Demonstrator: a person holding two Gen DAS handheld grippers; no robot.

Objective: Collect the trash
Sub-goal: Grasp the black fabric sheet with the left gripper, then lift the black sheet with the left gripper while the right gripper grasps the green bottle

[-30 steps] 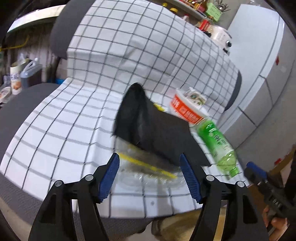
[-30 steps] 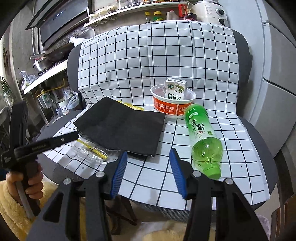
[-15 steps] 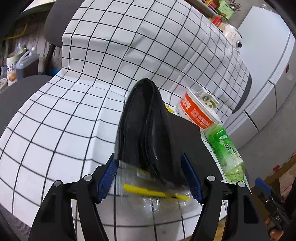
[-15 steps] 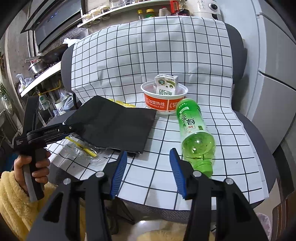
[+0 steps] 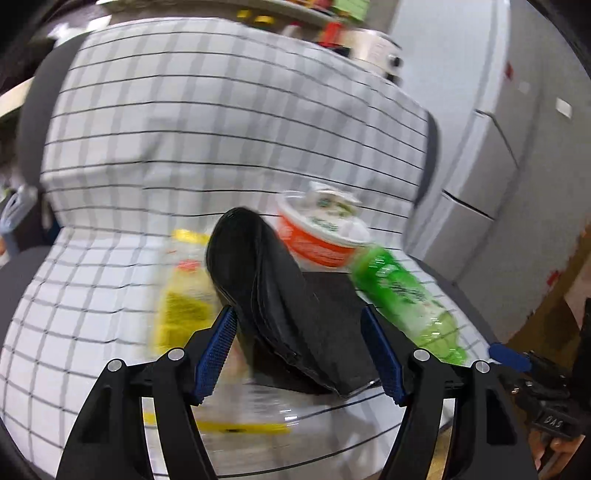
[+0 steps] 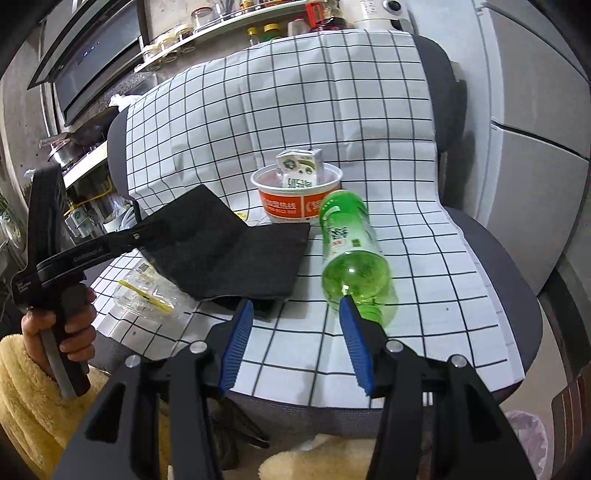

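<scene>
A black trash bag [image 6: 229, 251] lies on the checked cloth [image 6: 406, 221] over a chair seat. Its left edge is lifted and bent upward [image 5: 266, 288]. My left gripper [image 5: 299, 354] is open with the raised bag edge between its jaws. A clear plastic wrapper with yellow stripe [image 6: 147, 291] lies under the bag's left side. A green bottle [image 6: 351, 254] lies on its side right of the bag. An orange noodle bowl [image 6: 295, 199] holds a small carton [image 6: 299, 173]. My right gripper [image 6: 295, 343] is open and empty, just before the bottle's base.
A yellow snack packet [image 5: 184, 295] lies left of the bag in the left wrist view. A grey fridge [image 6: 535, 129] stands at right. A kitchen counter and shelf with jars [image 6: 221, 22] are behind the chair. A bin liner [image 6: 524, 439] shows at bottom right.
My left gripper swung right and lifted the bag edge higher, uncovering the yellow packet. My right gripper moved forward toward the bottle.
</scene>
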